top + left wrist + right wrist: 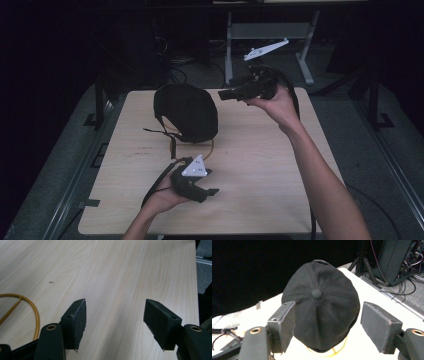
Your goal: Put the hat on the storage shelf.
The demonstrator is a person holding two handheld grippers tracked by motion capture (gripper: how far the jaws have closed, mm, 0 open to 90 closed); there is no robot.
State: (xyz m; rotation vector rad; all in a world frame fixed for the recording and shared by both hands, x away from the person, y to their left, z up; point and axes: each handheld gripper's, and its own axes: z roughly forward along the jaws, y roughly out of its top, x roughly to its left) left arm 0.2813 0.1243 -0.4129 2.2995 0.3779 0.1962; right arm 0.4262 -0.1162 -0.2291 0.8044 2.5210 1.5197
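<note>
A black cap (322, 307) sits on a yellow wire stand (329, 353) toward the far left of the surface (260, 170). Right claw (328, 322) faces it, jaws apart and empty; left claw (115, 322) likewise. A one-sided push would likely tip the light stand.

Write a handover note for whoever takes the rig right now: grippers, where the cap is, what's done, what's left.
Left gripper: open, nothing between the jaws, low over the near part of the table.
Right gripper: open, nothing gripped, held above the far side, jaws aimed at the black cap.
Cap: sits crown-up on a yellow wire stand at the far left of the table; neither gripper touches it.
Done: nothing visible on the cap yet.
Left: probably close in with the right gripper, take hold of the cap and handle it from there.
</note>
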